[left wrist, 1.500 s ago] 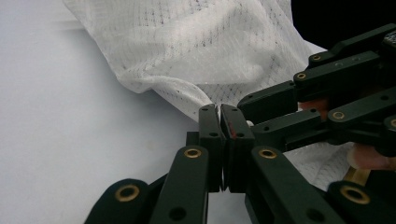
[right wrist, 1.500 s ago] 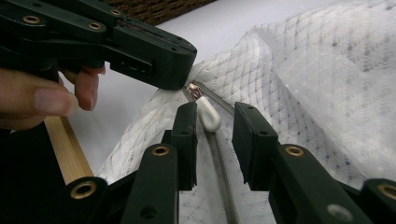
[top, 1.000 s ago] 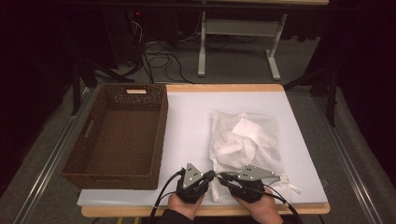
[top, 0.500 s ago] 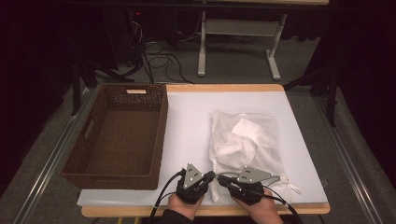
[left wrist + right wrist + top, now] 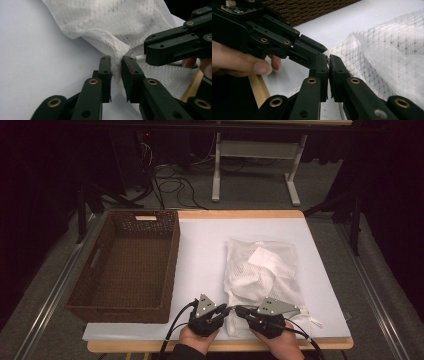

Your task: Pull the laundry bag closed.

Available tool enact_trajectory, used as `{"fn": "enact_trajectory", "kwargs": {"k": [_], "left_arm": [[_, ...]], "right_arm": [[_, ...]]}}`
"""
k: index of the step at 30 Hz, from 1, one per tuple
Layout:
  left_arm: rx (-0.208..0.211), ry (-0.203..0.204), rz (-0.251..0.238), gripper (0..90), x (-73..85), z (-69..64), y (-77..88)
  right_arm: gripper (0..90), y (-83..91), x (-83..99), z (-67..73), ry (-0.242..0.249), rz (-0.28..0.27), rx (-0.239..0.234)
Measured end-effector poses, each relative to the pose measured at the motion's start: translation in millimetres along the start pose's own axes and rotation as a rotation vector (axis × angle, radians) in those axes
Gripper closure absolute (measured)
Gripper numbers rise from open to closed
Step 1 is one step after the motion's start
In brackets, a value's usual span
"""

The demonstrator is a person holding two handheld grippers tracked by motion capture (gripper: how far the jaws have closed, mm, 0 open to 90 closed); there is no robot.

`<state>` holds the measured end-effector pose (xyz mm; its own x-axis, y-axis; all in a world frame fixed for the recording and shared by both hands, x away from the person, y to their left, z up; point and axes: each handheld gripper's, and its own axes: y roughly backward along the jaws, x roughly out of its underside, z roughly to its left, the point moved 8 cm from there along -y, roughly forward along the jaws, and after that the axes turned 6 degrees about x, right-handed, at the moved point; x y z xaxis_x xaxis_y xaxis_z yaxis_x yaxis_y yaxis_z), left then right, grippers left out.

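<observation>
Both grippers have barely shifted: my left gripper (image 5: 116, 72) and right gripper (image 5: 328, 75) pinch the mesh bag (image 5: 262, 275) edge, its contents unremoved, basket (image 5: 125, 265) empty.

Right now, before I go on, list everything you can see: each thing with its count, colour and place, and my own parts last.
Mesh bag: one, white, holding white cloth, lies on the right half of the sheet.
Basket: one, dark brown wicker, on the table's left side beside the bag, nothing in it.
Sheet: one, pale lavender white, covers the tabletop.
Table: one, light wood edge, under the sheet.
Stand: one, grey metal, on the floor beyond the table.
Cables: several, black, on the floor beyond the basket.
Left gripper: one, black, shut on the bag's near edge.
Right gripper: one, black, shut on the same edge, beside the left.
Hands: two, at the near table edge.
</observation>
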<state>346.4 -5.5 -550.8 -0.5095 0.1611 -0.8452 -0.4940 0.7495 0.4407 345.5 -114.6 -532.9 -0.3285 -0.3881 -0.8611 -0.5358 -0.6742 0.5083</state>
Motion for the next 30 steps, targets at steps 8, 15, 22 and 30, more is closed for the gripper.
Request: {"fn": "enact_trajectory", "kwargs": {"k": [8,15,22,30], "left_arm": [[0.025,0.014,-0.020,89.9,-2.9,-0.7,4.3],[0.013,0.005,-0.049,90.0,-8.3,-2.7,7.8],[0.009,0.005,-0.063,90.0,-10.0,-2.8,9.5],[-0.003,-0.008,-0.050,90.0,-10.9,-2.0,10.9]], "right_arm": [[87.1,0.1,-0.2,0.5,-0.002,-0.007,-0.002],[85.5,-1.3,0.8,1.2,-0.008,-0.007,-0.006],[85.0,-2.9,3.4,1.7,-0.020,0.007,-0.007],[87.7,-1.0,2.4,-0.6,-0.012,0.000,-0.001]]}}
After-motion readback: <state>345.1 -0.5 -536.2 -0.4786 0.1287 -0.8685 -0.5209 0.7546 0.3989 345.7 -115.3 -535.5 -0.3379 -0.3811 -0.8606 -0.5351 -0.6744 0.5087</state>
